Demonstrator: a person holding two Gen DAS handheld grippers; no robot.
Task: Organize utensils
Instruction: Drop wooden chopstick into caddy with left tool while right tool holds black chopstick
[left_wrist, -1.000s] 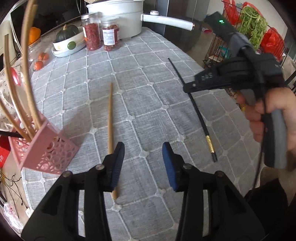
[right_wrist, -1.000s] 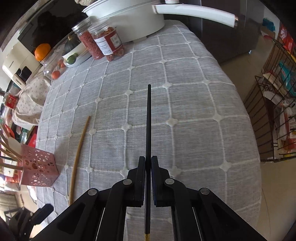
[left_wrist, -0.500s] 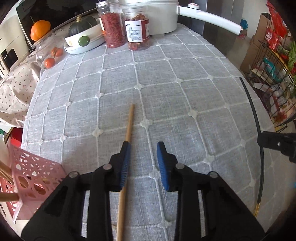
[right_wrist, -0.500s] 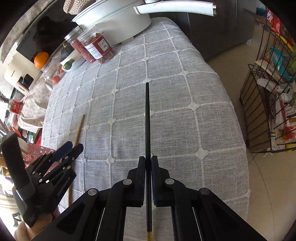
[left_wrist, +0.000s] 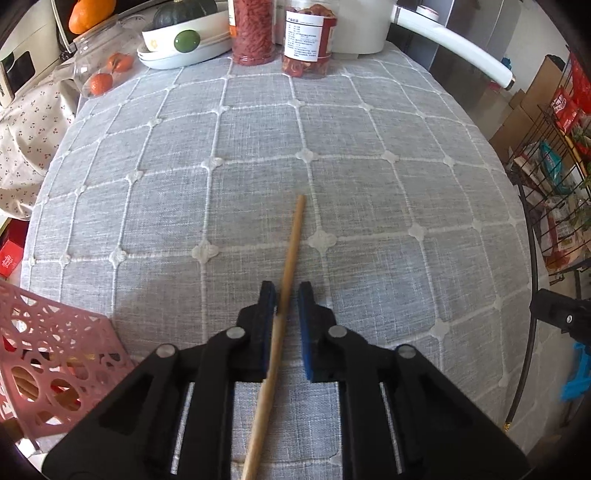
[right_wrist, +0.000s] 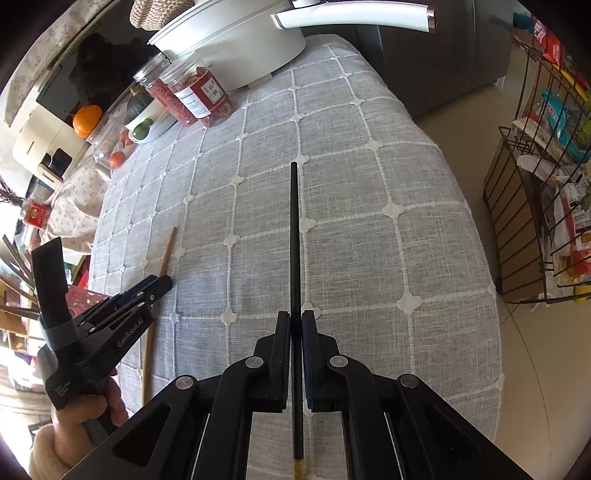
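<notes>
I am looking down my left gripper (left_wrist: 287, 291) at the grey quilted tablecloth (left_wrist: 369, 192), and its jaws have just been closing: a second ago they were standing wide with the wooden chopstick (left_wrist: 291, 243) lying off to the left finger's side, and now the stick is running up between the blue pads, leaning against the left one, with the gap narrowed to little more than its width. I am reading this as clamped on the wooden chopstick, though a sliver of cloth is still showing beside the right pad. The view has also swung since then: the pink perforated holder (left_wrist: 48, 365) is now sitting at the lower left corner, and the jars (left_wrist: 308, 51) and white pot are filling the top edge.

My right gripper (right_wrist: 295, 317) is staying pinched on the black chopstick (right_wrist: 294, 236), exactly as before, the stick pointing straight ahead over the cloth with its gold tip (right_wrist: 298, 466) showing behind the pads. What is differing in this view is the left side: the other gripper and the hand (right_wrist: 77, 417) holding it are now filling the lower left corner, its tip down on the wooden chopstick just beside the pink holder
</notes>
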